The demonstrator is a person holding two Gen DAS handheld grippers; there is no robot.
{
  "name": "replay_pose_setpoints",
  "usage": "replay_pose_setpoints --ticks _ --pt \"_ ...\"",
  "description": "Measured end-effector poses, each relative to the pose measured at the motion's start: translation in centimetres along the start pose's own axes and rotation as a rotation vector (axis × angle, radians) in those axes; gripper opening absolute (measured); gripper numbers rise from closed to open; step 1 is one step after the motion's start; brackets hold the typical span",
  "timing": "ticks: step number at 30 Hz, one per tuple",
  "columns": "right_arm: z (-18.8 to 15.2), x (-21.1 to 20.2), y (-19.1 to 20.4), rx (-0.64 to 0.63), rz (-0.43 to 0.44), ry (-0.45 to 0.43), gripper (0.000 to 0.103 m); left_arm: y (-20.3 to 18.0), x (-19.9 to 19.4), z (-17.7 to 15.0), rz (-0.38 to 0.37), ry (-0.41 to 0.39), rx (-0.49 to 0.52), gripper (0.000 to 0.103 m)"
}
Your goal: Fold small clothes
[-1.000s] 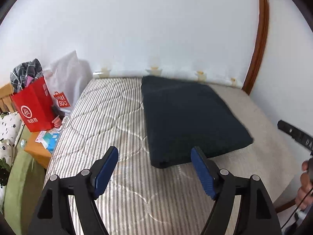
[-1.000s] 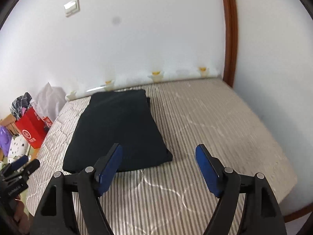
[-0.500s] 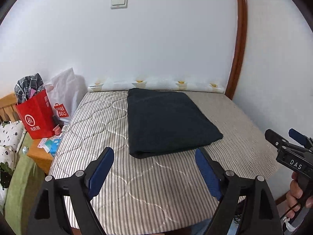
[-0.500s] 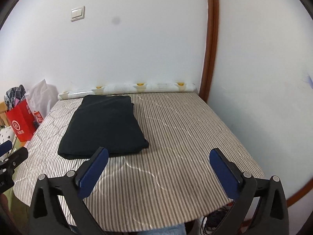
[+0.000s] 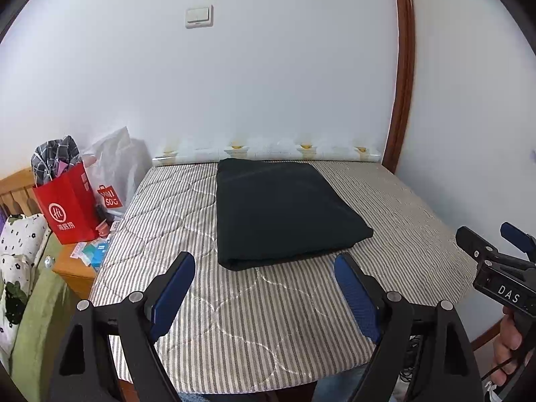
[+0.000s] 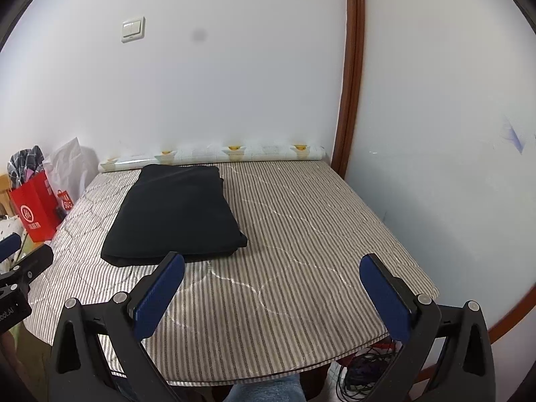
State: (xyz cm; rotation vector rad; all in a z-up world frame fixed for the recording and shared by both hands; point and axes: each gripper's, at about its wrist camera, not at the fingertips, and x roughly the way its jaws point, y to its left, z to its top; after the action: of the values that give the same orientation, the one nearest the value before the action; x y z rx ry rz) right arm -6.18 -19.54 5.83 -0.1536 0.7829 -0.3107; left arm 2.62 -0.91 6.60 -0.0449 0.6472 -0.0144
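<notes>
Fold complete, claws clear

Dark garment point(image 5: 284, 211) lies folded on the bed point(image 5: 402, 234), towards its far-left corner. Left claw point(image 5: 264, 288) and right claw point(image 6: 271, 288) are spread wide, empty; nothing visibly remains.

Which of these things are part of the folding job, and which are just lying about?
Part of the job:
- black garment, folded on the table
- left hand-held gripper, open, empty
- right hand-held gripper, open, empty

Lying about:
- red bag
- white bag
- light switch

A black folded cloth point(image 5: 284, 214) lies on a grey-and-white striped cover point(image 5: 268, 318); red bag point(image 5: 68, 204) nearby.
</notes>
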Motion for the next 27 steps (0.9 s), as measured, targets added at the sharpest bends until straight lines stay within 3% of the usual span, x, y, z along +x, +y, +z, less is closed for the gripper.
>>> replay_pose_setpoints --ticks 27 --pt "-0.4 -0.2 1.3 -0.031 -0.027 0.004 0.103 1.1 0.0 -0.4 0.0 0.011 -0.044 0.084"
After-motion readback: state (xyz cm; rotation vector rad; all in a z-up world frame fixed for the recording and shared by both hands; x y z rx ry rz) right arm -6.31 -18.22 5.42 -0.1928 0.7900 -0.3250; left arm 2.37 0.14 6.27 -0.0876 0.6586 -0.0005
